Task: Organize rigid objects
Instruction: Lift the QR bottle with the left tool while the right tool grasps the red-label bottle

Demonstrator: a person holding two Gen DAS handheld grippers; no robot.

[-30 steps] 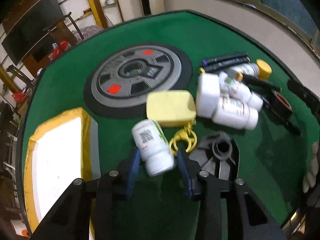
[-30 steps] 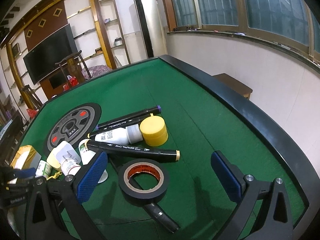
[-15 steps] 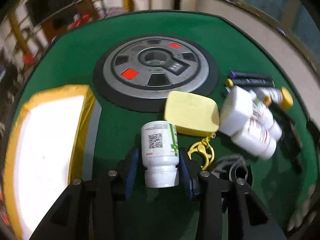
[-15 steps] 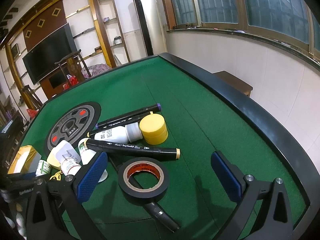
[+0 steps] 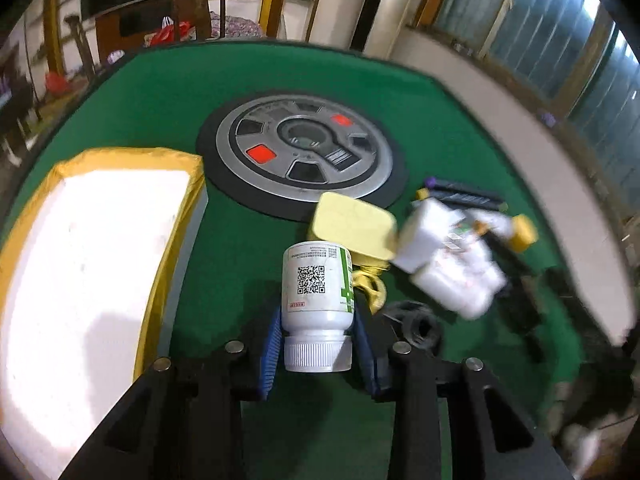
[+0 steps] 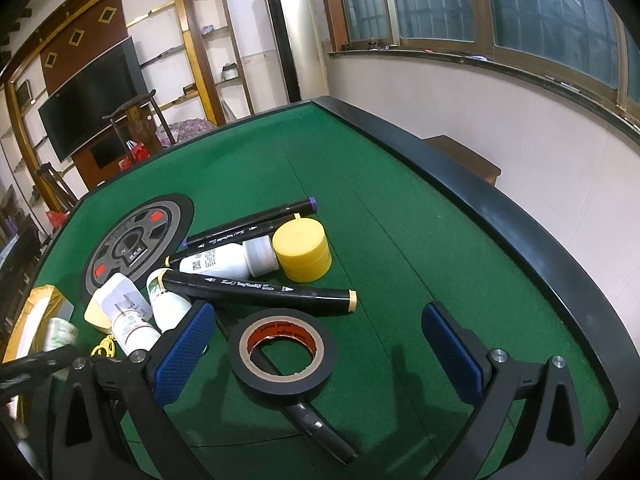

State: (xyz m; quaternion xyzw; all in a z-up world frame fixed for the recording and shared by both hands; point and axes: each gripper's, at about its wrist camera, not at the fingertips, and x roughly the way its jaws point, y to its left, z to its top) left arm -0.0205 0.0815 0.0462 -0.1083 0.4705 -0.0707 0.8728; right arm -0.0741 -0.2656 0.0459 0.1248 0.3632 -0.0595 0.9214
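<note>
My left gripper is shut on a white pill bottle with a QR label, held above the green table, cap toward the camera. A yellow-rimmed white bin lies to its left. A pile of white bottles, a yellow case and a gold clasp lies to the right. My right gripper is open and empty over a roll of black tape. Black markers, a white bottle and a yellow jar lie beyond it.
A round grey wheel-pattern mat lies at the table's middle, also in the right wrist view. A black ring-shaped part sits by the left gripper. The raised black table rim runs along the right.
My left gripper has lifted the white pill bottle off the table and swung left toward the yellow-rimmed bin. My right gripper has stayed still.
</note>
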